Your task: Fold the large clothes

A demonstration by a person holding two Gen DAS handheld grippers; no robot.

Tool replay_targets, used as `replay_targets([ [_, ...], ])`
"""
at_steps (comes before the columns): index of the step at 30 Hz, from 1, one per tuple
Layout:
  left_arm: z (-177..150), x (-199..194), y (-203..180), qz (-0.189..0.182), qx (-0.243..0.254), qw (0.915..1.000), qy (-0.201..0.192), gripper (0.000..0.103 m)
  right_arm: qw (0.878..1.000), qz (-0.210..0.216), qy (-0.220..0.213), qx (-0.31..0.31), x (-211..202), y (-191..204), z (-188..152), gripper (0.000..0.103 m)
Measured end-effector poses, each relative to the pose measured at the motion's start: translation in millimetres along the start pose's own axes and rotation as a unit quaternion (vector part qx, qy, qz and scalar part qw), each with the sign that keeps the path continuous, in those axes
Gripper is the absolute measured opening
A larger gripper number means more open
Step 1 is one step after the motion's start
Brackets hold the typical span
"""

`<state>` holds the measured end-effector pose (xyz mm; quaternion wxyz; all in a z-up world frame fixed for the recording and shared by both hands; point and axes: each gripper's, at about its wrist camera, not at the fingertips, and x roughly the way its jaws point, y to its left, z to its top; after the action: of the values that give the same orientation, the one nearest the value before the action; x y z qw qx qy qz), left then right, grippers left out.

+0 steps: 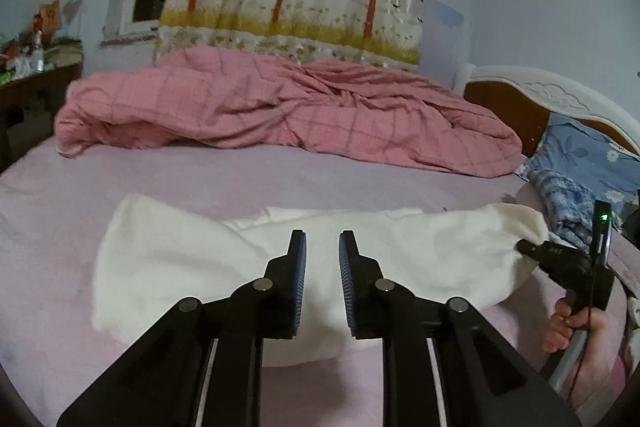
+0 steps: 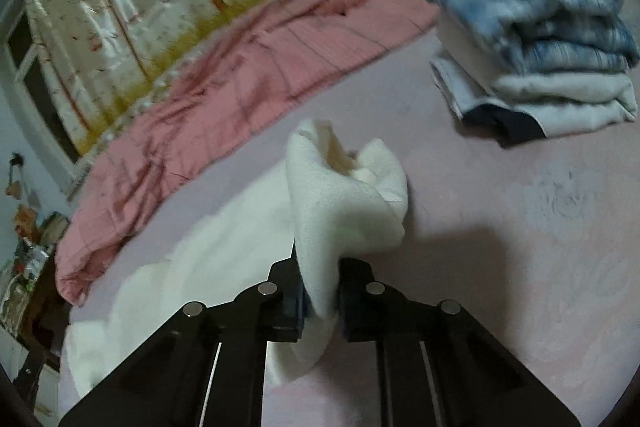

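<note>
Lilac bedsheet (image 1: 200, 179) carries a soft white fleece garment (image 1: 168, 267), spread just before the rumpled pink checked quilt (image 1: 280, 111). Left gripper (image 1: 322, 285) hovers over it, fingers parted, empty; right gripper (image 2: 320, 301) pinches its lifted end (bunched).

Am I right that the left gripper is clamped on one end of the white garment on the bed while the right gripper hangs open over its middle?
Not quite: the sides are swapped. The right gripper is shut on the end of the white garment, as the right wrist view shows. The left gripper hangs open over the garment's middle, seen in the left wrist view.
</note>
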<state>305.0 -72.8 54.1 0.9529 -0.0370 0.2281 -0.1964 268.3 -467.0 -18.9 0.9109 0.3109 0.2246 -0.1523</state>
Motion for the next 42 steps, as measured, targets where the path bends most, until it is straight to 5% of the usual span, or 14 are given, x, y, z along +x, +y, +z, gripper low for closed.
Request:
replay_targets([
  [8,-6,-43,44,0.002,-0.013,0.9999,-0.007,0.017,0.987,0.028,-0.059,-0.150,-38,81,-26,0.013],
  [12,-16,-43,59,0.007,-0.012,0.9999,-0.008,0.017,0.965,0.025,-0.078,-0.249,-49,150,-52,0.013],
  [17,-26,-39,72,0.000,-0.034,0.9993,0.012,0.017,0.936,-0.011,-0.035,-0.350,-24,219,-98,0.013],
  [23,-31,-44,84,-0.014,-0.063,0.9977,0.019,0.017,0.882,-0.006,0.000,-0.472,-10,259,-168,0.023],
  [25,-30,-45,87,-0.013,-0.069,0.9974,0.016,0.017,0.872,0.002,0.000,-0.489,-13,259,-177,0.027],
  [29,-27,-45,85,-0.058,-0.066,0.9959,0.021,0.017,0.877,0.061,0.030,-0.475,-21,243,-168,0.027],
  [31,-24,-44,70,-0.093,-0.057,0.9938,0.023,0.025,0.882,0.087,0.040,-0.462,-24,235,-164,0.028],
  [33,-14,-37,53,-0.088,-0.045,0.9948,0.021,0.048,0.896,0.128,0.055,-0.421,-21,224,-153,0.033],
  [34,-8,-32,45,-0.090,-0.039,0.9949,0.023,0.052,0.901,0.147,0.061,-0.403,-18,221,-147,0.034],
  [37,13,1,21,-0.103,-0.032,0.9927,0.054,0.062,0.915,0.224,0.095,-0.321,-12,200,-128,0.036],
  [42,35,85,6,-0.089,-0.098,0.9793,0.153,0.069,0.919,0.248,0.103,-0.289,-6,189,-127,0.036],
])
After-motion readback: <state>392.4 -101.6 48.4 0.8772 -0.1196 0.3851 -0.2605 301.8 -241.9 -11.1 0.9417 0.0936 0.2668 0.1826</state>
